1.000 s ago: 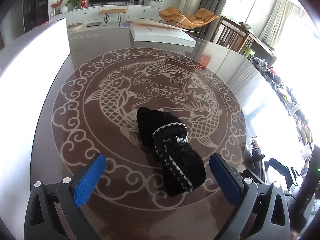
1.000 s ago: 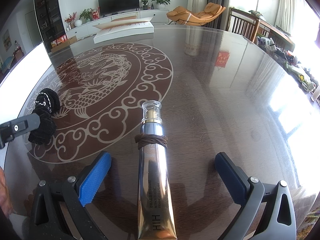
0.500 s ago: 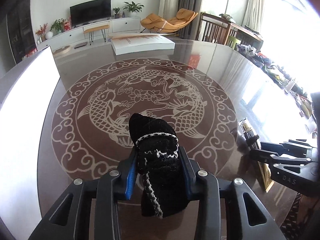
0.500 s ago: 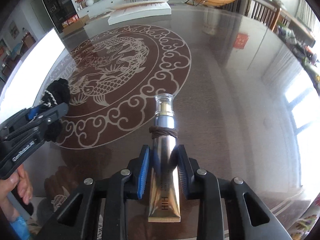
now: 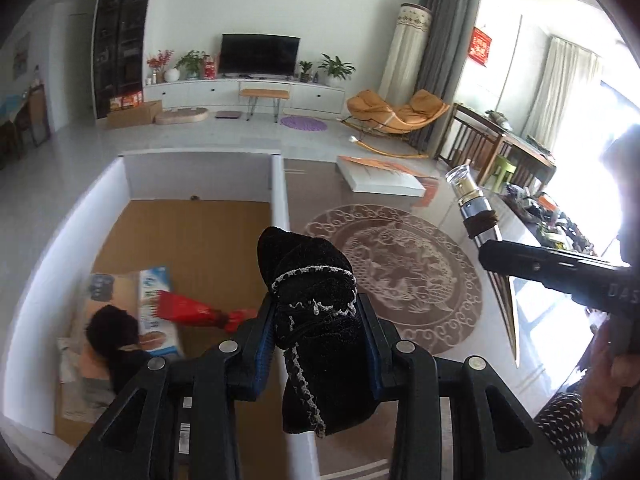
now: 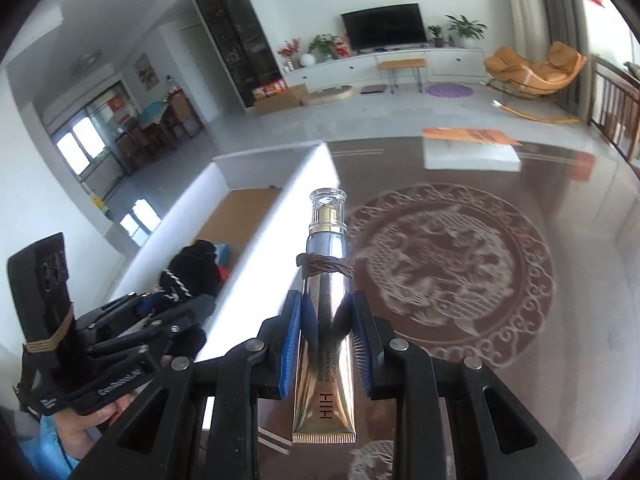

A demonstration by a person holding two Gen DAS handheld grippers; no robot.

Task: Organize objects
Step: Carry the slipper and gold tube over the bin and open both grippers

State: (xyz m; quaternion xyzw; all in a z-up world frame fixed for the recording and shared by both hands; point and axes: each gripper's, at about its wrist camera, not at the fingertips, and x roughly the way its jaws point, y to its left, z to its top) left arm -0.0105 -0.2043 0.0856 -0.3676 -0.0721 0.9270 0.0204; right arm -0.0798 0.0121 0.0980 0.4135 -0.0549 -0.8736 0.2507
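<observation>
My left gripper [image 5: 316, 344] is shut on a black knitted sock bundle [image 5: 316, 320] with white stitching and holds it in the air over the right wall of a white box [image 5: 278, 188]. My right gripper [image 6: 326, 332] is shut on a gold and silver cosmetic tube [image 6: 326, 320] with a clear cap and a brown hair tie round its neck, raised above the table. The tube also shows in the left wrist view [image 5: 472, 208], to the right of the sock. The left gripper and sock show in the right wrist view [image 6: 188, 276], at the left.
The white box has a brown floor [image 5: 192, 236] holding a blue-and-white package [image 5: 154, 304], a red comb-like item [image 5: 188, 312] and a black fuzzy item [image 5: 114, 330]. The round table [image 6: 580, 280] bears a fish medallion. A flat white box [image 5: 380, 178] lies at its far side.
Both grippers closed, the left on the sock, the right on the tube, and lifted them off the table. Both have moved left toward the white box.
</observation>
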